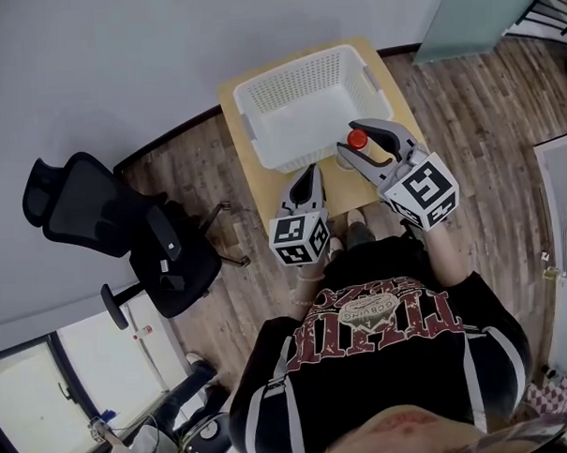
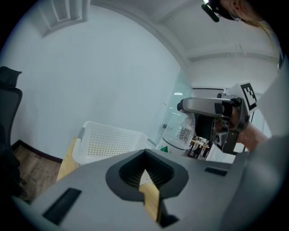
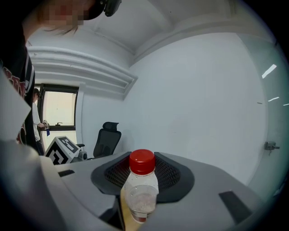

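Observation:
A clear plastic bottle point(image 1: 358, 141) with a red cap stands upright between the jaws of my right gripper point(image 1: 363, 150), which is shut on it just in front of the white basket point(image 1: 260, 128). The right gripper view shows the bottle point(image 3: 141, 187) up close, gripped low on its body by the right gripper point(image 3: 142, 182). My left gripper point(image 1: 308, 176) hovers over the wooden table point(image 1: 272, 188), left of the bottle, shut with nothing in it. In the left gripper view the left gripper point(image 2: 146, 158) faces the basket point(image 2: 110, 143), with the bottle point(image 2: 180, 131) at right.
The perforated basket fills most of the small table's far side. A black office chair point(image 1: 115, 233) stands on the wood floor to the left. A grey wall lies behind the table. The person's torso is close to the table's near edge.

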Demonstrator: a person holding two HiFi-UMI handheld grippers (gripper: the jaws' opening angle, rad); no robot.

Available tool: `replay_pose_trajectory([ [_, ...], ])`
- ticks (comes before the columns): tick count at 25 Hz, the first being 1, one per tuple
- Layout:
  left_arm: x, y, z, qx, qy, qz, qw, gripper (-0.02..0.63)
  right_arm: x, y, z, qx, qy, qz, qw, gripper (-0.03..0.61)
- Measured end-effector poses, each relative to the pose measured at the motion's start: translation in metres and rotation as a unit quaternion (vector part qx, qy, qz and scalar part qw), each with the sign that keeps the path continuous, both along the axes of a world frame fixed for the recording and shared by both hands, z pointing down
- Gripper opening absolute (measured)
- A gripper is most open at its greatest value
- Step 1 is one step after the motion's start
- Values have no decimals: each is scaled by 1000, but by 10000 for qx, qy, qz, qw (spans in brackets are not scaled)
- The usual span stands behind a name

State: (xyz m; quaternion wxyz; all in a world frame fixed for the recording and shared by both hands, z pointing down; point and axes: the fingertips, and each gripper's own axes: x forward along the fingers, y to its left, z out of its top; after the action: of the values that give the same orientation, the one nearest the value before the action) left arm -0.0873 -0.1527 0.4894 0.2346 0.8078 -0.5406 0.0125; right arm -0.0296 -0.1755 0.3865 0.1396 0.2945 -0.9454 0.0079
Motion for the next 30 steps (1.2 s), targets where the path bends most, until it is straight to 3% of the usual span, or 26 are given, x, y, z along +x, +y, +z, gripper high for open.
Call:
replay_pose_trajectory([
  [30, 2, 11, 20, -313, -212, 31, 9993, 47, 1, -13, 130, -828, 499, 26, 9953, 167],
])
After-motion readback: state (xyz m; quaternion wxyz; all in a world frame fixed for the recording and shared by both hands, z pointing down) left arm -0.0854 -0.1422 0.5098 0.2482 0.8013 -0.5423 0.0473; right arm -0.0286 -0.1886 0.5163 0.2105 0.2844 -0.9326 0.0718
